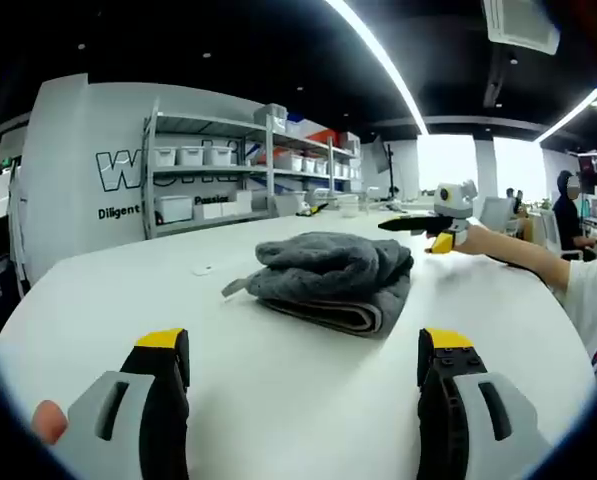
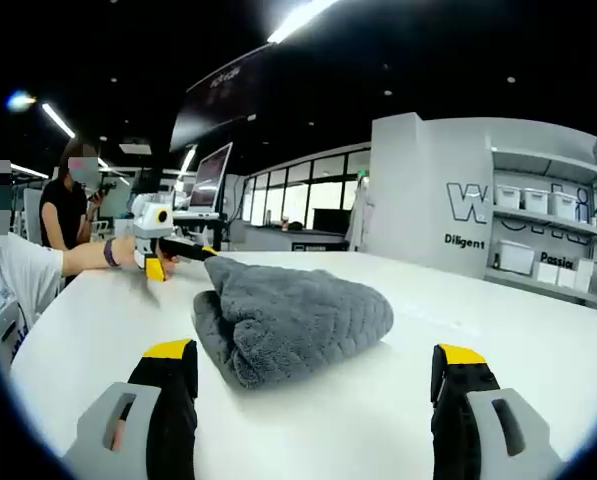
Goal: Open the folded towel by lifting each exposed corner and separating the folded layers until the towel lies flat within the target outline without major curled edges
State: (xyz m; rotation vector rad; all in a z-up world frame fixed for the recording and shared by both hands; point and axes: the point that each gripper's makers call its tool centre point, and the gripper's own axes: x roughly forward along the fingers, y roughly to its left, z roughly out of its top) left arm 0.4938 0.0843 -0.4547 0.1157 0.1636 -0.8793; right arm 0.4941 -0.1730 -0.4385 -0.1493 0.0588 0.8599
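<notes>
A grey towel [image 1: 330,277], folded into a thick bundle, lies on the white table [image 1: 128,300]. Its stacked folded edges face my left gripper [image 1: 303,365], which is open a short way in front of it with nothing between the jaws. Beyond the towel's right end, a hand holds my right gripper [image 1: 418,226] just above the table. In the right gripper view the towel [image 2: 293,318] lies close ahead, its rounded fold toward me. My right gripper [image 2: 313,375] is open and holds nothing. My left gripper [image 2: 183,250] is past the towel's far left corner.
A small white scrap [image 1: 202,269] lies on the table left of the towel. Metal shelves with white bins [image 1: 208,180] stand behind the table. One person sits at the far right [image 1: 575,205], another stands by a monitor [image 2: 73,200]. Bare tabletop surrounds the towel.
</notes>
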